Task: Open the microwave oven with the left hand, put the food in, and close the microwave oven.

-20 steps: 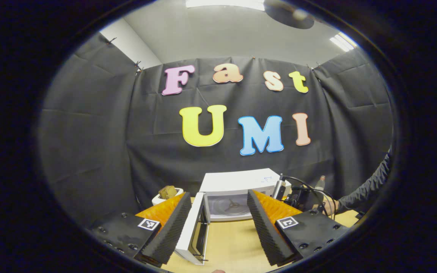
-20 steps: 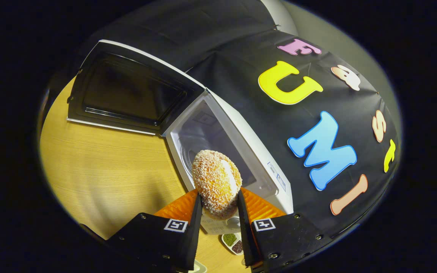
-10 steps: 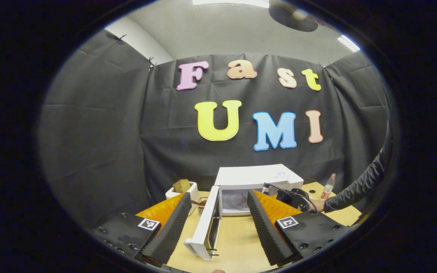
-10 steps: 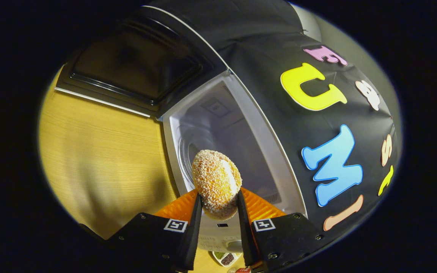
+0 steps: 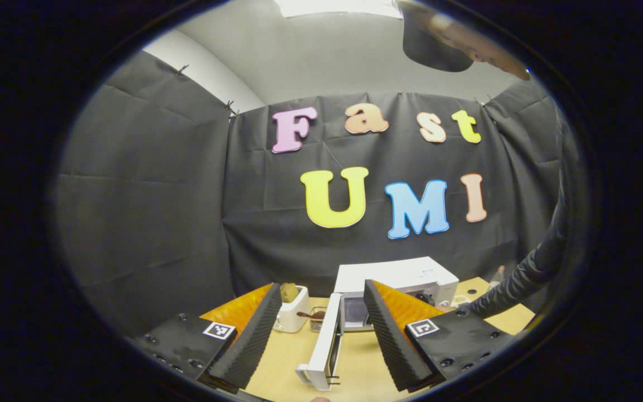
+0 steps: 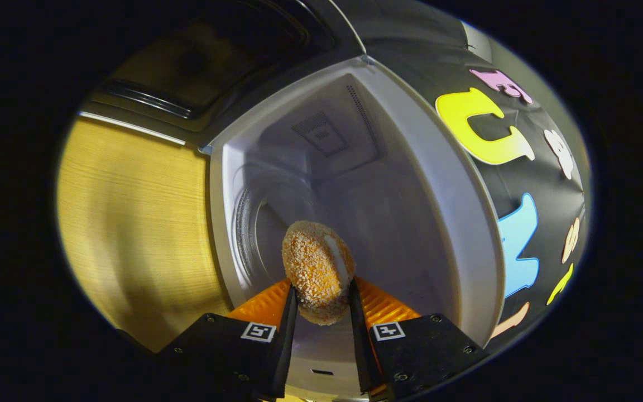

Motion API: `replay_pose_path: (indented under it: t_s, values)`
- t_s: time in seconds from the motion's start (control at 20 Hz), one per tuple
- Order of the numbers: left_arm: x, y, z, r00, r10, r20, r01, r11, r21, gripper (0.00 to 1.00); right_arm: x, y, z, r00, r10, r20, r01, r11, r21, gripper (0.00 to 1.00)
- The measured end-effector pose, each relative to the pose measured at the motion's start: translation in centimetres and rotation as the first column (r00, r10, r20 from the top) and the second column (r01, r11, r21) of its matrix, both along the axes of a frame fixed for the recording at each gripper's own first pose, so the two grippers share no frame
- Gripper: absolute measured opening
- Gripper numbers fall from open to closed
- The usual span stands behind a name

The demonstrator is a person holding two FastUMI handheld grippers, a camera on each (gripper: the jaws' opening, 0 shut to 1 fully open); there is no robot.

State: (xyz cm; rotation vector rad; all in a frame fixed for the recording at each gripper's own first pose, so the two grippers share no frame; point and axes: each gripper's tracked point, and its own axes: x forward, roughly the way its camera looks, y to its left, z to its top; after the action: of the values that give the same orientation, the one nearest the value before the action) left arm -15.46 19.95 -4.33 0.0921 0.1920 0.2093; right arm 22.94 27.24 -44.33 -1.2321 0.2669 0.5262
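Right gripper [image 6: 321,312] is pinching the food [image 6: 317,271], a crumb-coated bun, both fingers pressed on its sides. The bun sits at the mouth of the microwave [image 6: 355,184], cavity wide open ahead, and the turntable [image 6: 252,229] is at roughly 9 o'clock of the bun because the camera is rolled. The door [image 6: 210,61] is swung out at about 11 o'clock, clear of the path.

Left gripper [image 5: 316,340] is held back from the table [image 5: 355,363], jaws spread, holding nothing. In the left gripper view the microwave [image 5: 397,276] sits at 12 o'clock between its fingers, door [image 5: 324,352] edge-on and open. A white toaster [image 5: 293,307] is at 11 o'clock. The sleeve [image 5: 517,279] at 3 o'clock reaches toward the oven.

My read: insertion step, bun not yet set down.

Risks:
- The gripper is rolled, so if it lets go now the bun likely drops on its edge and rolls off the turntable or out the front.
- Going in deeper at this tilt, the gripper body could clip the cavity frame.
- The bun is soft; a harder squeeze would crush it or shed crumbs.
- Closing the door before the right gripper is out would trap it.
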Motion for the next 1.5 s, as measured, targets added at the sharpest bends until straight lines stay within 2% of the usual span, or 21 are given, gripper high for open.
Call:
replay_pose_path:
  t_s: [0.2, 0.25, 0.3, 0.45, 0.7, 0.85, 0.95, 1.05, 1.15, 1.35, 1.5]
  values:
    - [-0.4, 0.6, -0.7, 0.999, 0.019, -0.029, -0.019, 1.000, -0.005, 0.96, 1.2, 0.0, -1.4, 0.997, -0.058, -0.048, 0.058, 0.998, 0.002, 0.51]
    - [-0.4, 0.6, -0.8, 0.999, 0.018, -0.027, -0.018, 1.000, -0.010, 0.95, 1.1, -0.1, -1.8, 0.996, -0.060, -0.064, 0.060, 0.998, 0.002, 0.64]
    - [-0.2, 0.5, -0.8, 1.000, 0.015, -0.024, -0.016, 1.000, -0.014, 0.95, 0.5, 0.0, -1.0, 0.996, -0.057, -0.067, 0.059, 0.998, 0.022, 0.70]
    - [0.7, 0.0, -0.7, 1.000, -0.010, -0.008, 0.010, 1.000, -0.023, 0.95, -1.6, -0.2, -0.2, 0.992, -0.044, -0.115, 0.054, 0.995, 0.087, 0.97]
    - [2.7, -1.9, -0.8, 0.997, -0.071, 0.028, 0.073, 0.995, -0.069, 0.96, -7.2, -1.7, 2.1, 0.982, -0.012, -0.186, 0.051, 0.977, 0.205, 0.97]
    - [3.5, -2.6, -1.5, 0.995, -0.094, 0.034, 0.096, 0.993, -0.070, 0.95, -10.3, -3.1, 4.9, 0.978, -0.022, -0.209, 0.088, 0.946, 0.311, 0.98]
    - [4.1, -2.8, -1.8, 0.995, -0.096, 0.033, 0.098, 0.993, -0.063, 0.95, -12.0, -4.3, 7.4, 0.976, -0.046, -0.214, 0.130, 0.908, 0.398, 0.98]
    - [4.8, -3.9, -2.2, 0.992, -0.121, 0.037, 0.124, 0.989, -0.082, 0.95, -13.2, -5.8, 10.2, 0.972, -0.086, -0.221, 0.186, 0.855, 0.484, 0.97]
    - [5.6, -4.5, -2.7, 0.990, -0.138, 0.040, 0.142, 0.985, -0.100, 0.95, -14.7, -7.3, 13.0, 0.960, -0.116, -0.254, 0.247, 0.779, 0.576, 0.97]
    - [7.4, -5.3, -3.4, 0.988, -0.149, 0.049, 0.154, 0.981, -0.119, 0.94, -16.5, -10.8, 19.5, 0.946, -0.185, -0.266, 0.323, 0.599, 0.732, 0.97]
    - [9.0, -6.5, -3.5, 0.984, -0.170, 0.059, 0.175, 0.978, -0.109, 0.96, -17.4, -13.7, 23.5, 0.940, -0.245, -0.238, 0.336, 0.528, 0.780, 0.97]
